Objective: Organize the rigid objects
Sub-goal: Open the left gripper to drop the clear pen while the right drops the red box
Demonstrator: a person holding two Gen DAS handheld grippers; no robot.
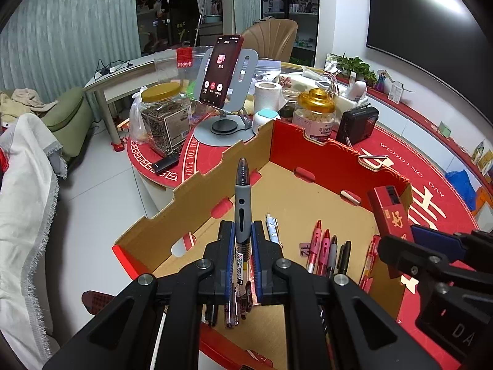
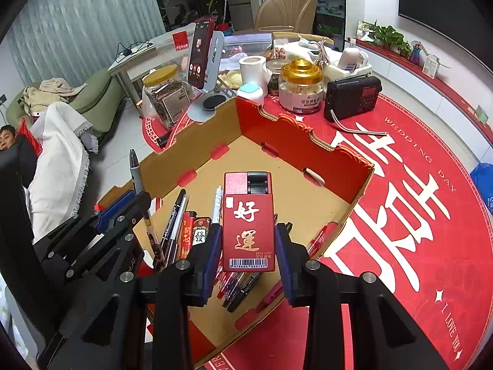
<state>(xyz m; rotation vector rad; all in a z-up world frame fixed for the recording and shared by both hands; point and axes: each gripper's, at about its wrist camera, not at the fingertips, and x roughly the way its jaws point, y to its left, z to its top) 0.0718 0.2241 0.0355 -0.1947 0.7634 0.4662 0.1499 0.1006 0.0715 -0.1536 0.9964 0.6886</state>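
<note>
Two claws, each gripping an item above the cardboard tray

Our left claw (image 1: 241, 240) is clamped on a grey-barrelled pen with a clear dark cap (image 1: 242, 203), tip up; our right claw (image 2: 248, 240) pinches a red rectangular lighter with gold characters (image 2: 249, 222) by its sides; both hang over the shallow brown cardboard tray with red outer walls (image 2: 308, 203), where loose pink, black and white pens (image 1: 328, 251) lie; the tray rests on the round red counter (image 2: 416, 215).

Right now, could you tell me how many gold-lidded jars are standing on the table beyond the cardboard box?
2: a square jar left of the phone stand, and a round jar right of it, beside the black radio. Others may be hidden behind the clutter.
</note>
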